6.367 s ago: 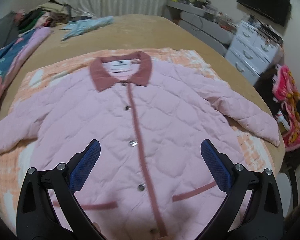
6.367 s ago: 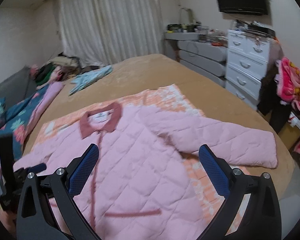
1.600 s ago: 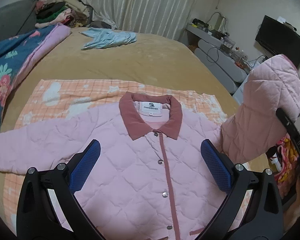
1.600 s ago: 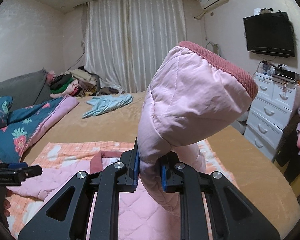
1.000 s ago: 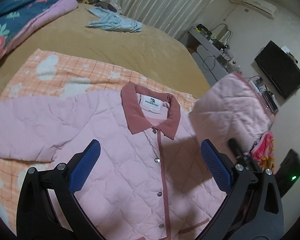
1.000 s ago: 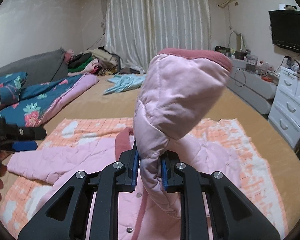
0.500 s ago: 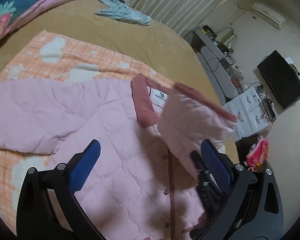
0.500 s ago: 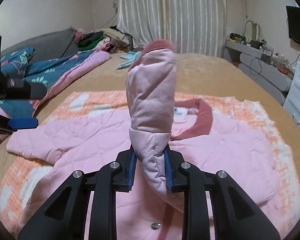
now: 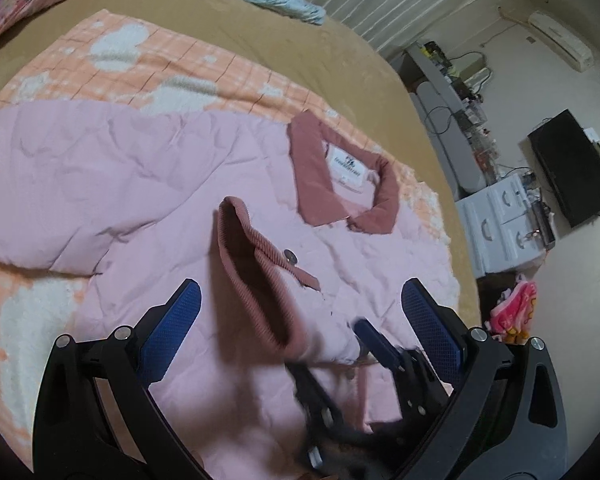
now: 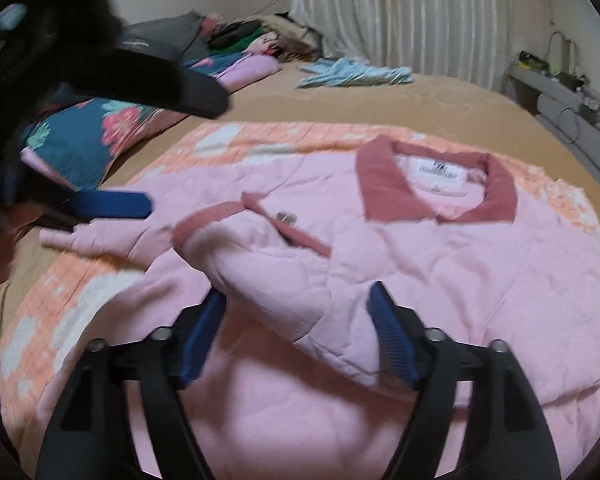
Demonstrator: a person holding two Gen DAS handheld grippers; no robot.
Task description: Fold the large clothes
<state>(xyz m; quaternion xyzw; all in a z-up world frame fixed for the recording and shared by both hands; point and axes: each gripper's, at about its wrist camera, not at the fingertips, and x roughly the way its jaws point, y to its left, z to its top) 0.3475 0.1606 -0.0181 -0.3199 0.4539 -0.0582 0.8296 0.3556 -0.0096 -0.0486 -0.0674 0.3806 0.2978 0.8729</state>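
Beyond the jacket [image 10: 480, 280], a blue garment [image 10: 352, 72] lies on the bed [image 10: 440, 108].

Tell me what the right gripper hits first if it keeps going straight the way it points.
Probably the folded sleeve between the opening fingers of the right gripper, lying across the jacket front; depth is hard to judge.
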